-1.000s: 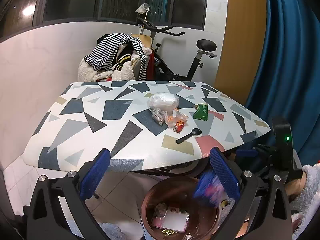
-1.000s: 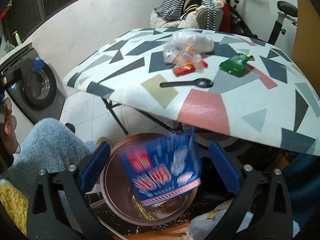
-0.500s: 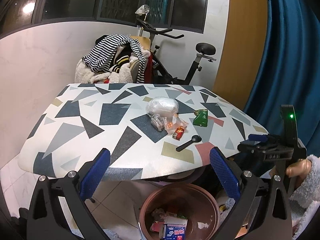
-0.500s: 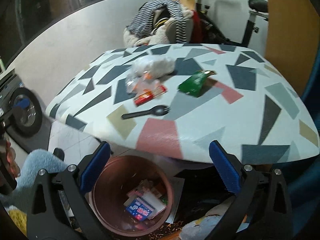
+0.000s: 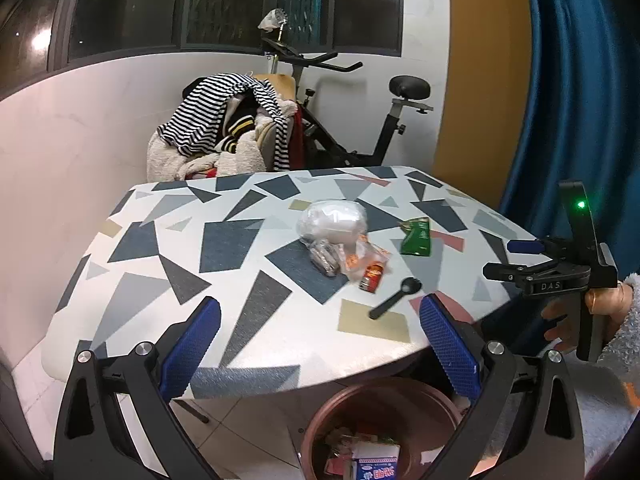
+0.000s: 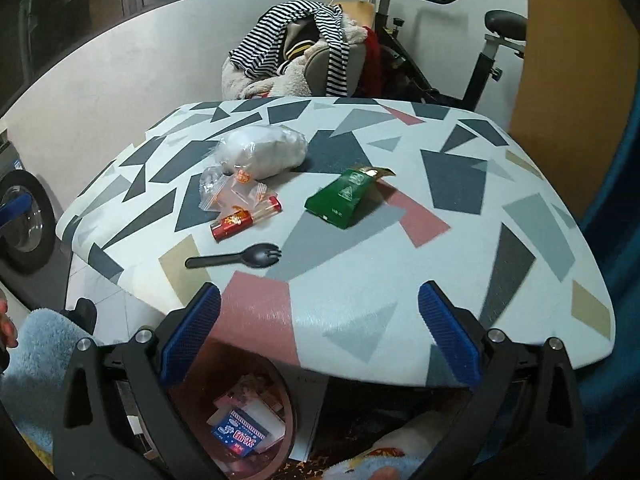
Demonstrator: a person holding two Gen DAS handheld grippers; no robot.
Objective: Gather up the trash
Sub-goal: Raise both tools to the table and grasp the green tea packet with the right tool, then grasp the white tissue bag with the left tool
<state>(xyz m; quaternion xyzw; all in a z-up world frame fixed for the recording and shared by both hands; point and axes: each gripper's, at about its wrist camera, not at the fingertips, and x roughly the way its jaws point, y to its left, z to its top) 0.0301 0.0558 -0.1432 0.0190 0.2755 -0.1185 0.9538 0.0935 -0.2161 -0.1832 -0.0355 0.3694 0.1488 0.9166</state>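
Observation:
On the patterned table (image 5: 224, 240) (image 6: 500, 208) lie a white plastic bag (image 5: 332, 220) (image 6: 264, 150), small clear packets (image 5: 340, 258) (image 6: 228, 192), a red wrapper (image 5: 372, 272) (image 6: 244, 220), a green packet (image 5: 418, 236) (image 6: 346, 198) and a black spork (image 5: 394, 298) (image 6: 234, 260). Below the table's near edge stands a brown bin (image 5: 356, 400) (image 6: 294, 412) holding a blue packet (image 5: 376, 470) (image 6: 240, 434) and other trash. My left gripper (image 5: 320, 344) is open and empty above the bin. My right gripper (image 6: 320, 336) (image 5: 516, 258) is open and empty at the table's near edge.
An exercise bike (image 5: 352, 128) and a chair piled with striped clothes (image 5: 224, 120) (image 6: 296, 36) stand behind the table. A blue curtain (image 5: 576, 100) hangs at the right. A washing machine (image 6: 20, 216) is at the left. A hand (image 5: 568, 316) in a fluffy sleeve holds the right gripper.
The blue packet that was falling between my right fingers now lies in the bin. Both grippers have risen from over the bin toward the table, staying open.

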